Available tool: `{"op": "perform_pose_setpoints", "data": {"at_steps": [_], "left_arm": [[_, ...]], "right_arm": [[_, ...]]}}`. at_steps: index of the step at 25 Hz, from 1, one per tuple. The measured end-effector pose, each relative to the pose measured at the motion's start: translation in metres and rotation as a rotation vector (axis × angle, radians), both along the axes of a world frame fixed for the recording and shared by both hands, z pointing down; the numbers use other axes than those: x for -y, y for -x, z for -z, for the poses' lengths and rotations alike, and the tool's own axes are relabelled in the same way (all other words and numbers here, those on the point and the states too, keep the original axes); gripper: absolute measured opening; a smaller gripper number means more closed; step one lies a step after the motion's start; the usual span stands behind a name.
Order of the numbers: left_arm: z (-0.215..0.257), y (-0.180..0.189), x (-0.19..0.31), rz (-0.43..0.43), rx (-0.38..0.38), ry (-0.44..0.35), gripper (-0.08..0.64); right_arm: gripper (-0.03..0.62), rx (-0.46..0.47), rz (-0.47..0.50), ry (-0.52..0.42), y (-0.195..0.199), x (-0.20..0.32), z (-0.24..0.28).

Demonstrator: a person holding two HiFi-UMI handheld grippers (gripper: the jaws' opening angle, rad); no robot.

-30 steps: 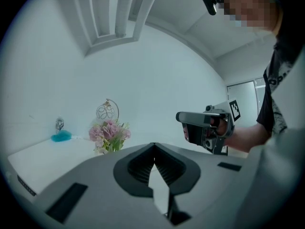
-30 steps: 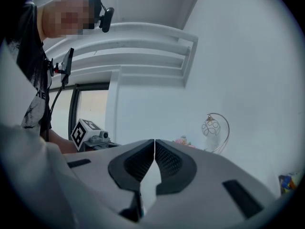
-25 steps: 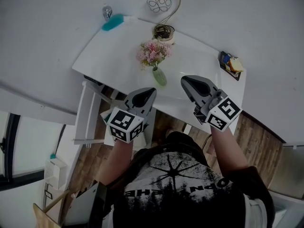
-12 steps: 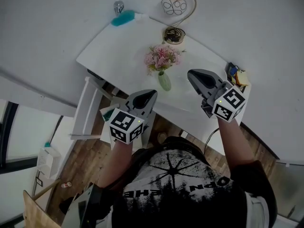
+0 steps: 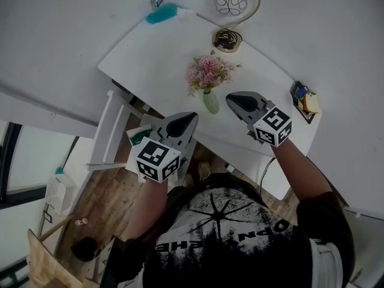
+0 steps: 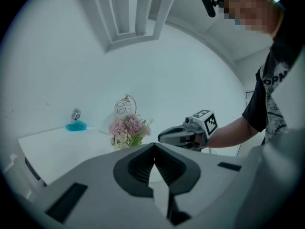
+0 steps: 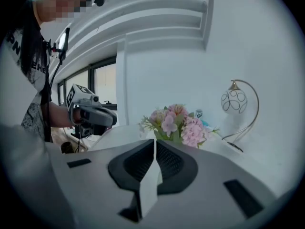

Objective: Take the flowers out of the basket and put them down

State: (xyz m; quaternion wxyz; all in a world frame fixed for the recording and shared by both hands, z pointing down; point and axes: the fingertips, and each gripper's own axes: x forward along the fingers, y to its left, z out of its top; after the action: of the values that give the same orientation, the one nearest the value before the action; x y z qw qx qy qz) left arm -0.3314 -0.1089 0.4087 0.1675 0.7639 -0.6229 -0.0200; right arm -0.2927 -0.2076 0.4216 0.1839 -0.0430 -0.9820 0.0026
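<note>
White table (image 5: 144, 59) with a wall behind it carries the pink flowers (image 5: 208, 74), which stand upright in a pale green vase (image 5: 211, 102) near the middle of the top. Behind them, by the wall, is a lamp (image 5: 230, 2) with a round wire-patterned globe hanging from a curved gold stem on a round base. A teal duster (image 5: 162, 14) lies at the far left corner, and a small dark tray (image 5: 305, 99) holding yellow and blue bits sits at the right end. The right tongs (image 5: 229, 99) hang over the table just right of the vase, tip turned toward it, near it but apart. In the right gripper view their two pads meet at the tip with nothing between them, and the blooms rise just beyond. The left tongs (image 5: 193, 116) are held at the table's near edge, on the person's side of the vase and a little to its left, well short of the flowers. The left gripper view shows these pressed together as well and empty, with the bouquet ahead and the other tongs reaching in from the right. Each pair carries its marker cube toward the person's wrist. Below the table's near edge lies a wooden floor (image 5: 102, 209).
</note>
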Motion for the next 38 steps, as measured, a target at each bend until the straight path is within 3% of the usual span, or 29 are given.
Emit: {"op": "perform_pose_setpoints", "data": {"at_steps": [7,11,16,23,30,38], "left_arm": [[-0.004,0.001,0.002,0.018,-0.017,0.003,0.012],[-0.007,0.006,0.001,0.040,-0.024,0.002,0.012],[-0.012,0.010,-0.002,0.069,-0.038,0.006,0.012],[-0.013,0.011,-0.001,0.098,-0.049,-0.003,0.012],[-0.014,0.016,-0.003,0.120,-0.049,-0.003,0.012],[-0.014,0.017,-0.003,0.126,-0.047,0.002,0.012]], "right_arm": [[0.039,-0.152,0.053,0.028,0.011,-0.001,-0.063],[0.122,-0.220,0.035,0.019,0.016,0.010,-0.093],[0.237,-0.315,-0.006,0.075,0.019,0.019,-0.129],[0.296,-0.429,0.006,0.095,0.025,0.023,-0.185],[0.301,-0.452,0.019,0.104,0.044,0.025,-0.210],[0.301,-0.403,0.002,0.143,0.060,0.021,-0.219]]}}
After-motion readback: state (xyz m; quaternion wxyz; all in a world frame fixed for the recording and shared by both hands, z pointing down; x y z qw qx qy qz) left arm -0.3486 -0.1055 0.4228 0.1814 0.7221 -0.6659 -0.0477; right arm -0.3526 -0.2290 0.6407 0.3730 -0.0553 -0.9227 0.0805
